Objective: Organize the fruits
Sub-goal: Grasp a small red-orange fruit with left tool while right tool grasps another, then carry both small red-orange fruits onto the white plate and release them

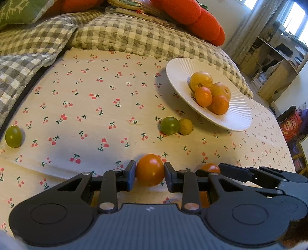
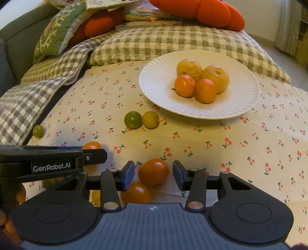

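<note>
- Down at the near edge of the cherry-print tablecloth (image 1: 107, 100), left wrist view: the left gripper (image 1: 150, 175) is clamped narrow on an orange cherry tomato (image 1: 150, 170), both pads pressed to its sides
- Just right of that, the right gripper (image 1: 250, 173) comes in side-on, a second orange tomato (image 1: 210, 167) peeking above its arm
- Further out on the cloth, a green tomato (image 1: 169, 125) sits touching a yellowish one (image 1: 185, 126); another green one (image 1: 13, 136) lies alone, well apart at the far left edge
- The white ribbed plate (image 1: 236, 115) sits far right, holding four fruits in a heap: two yellow (image 1: 201, 80), two orange (image 1: 203, 96)
- Behind it all, a grey checked quilt (image 1: 123, 36) and orange plush cushions (image 1: 192, 17)
- Over in the right wrist view: the right gripper (image 2: 153, 174) stands partly open around an orange tomato (image 2: 153, 171), a clear gap on each side, pads not pressing it
- A second orange tomato (image 2: 136, 192) lies just below and left, tucked against the left finger
- The left gripper (image 2: 92, 153) reaches in from the left, marked "GenRobot.AI", its orange tomato (image 2: 92, 145) showing at the tip
- The green and yellowish pair (image 2: 141, 119) lie mid-cloth, the lone green one (image 2: 38, 131) far left
- The plate (image 2: 154, 86) sits beyond with its four fruits (image 2: 202, 80)
</note>
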Action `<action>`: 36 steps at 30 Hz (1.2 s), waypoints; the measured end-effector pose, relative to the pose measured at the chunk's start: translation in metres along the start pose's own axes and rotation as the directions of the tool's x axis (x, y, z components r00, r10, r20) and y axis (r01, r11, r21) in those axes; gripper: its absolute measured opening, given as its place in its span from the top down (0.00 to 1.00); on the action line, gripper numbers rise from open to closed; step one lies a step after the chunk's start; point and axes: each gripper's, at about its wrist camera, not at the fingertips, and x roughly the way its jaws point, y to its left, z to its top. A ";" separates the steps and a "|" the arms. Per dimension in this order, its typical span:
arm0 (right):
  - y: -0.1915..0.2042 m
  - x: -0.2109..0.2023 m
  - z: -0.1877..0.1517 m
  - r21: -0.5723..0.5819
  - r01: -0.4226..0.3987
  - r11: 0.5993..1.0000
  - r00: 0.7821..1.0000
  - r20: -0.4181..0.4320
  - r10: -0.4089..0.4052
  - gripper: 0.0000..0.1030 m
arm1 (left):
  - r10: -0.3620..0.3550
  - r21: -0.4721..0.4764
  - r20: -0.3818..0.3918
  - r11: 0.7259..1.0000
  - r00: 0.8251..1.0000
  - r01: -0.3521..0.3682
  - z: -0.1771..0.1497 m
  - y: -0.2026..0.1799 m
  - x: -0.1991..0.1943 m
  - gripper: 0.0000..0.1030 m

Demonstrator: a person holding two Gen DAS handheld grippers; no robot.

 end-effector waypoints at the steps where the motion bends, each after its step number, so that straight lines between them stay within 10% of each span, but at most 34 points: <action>1: 0.001 0.001 0.000 -0.007 0.002 1.000 1.000 0.000 -0.002 0.62 | 0.001 0.000 0.000 1.000 1.000 -0.001 0.000 0.000 0.000 0.78; 19: 0.008 -0.001 -0.003 -0.021 0.007 1.000 0.999 0.034 -0.006 0.70 | -0.013 -0.011 0.022 1.000 1.000 0.014 0.002 0.003 -0.004 0.78; 36: -0.053 -0.049 0.019 0.268 -0.084 0.960 0.985 0.166 0.040 0.70 | -0.070 0.014 0.126 0.998 0.989 0.069 0.013 -0.011 -0.013 0.78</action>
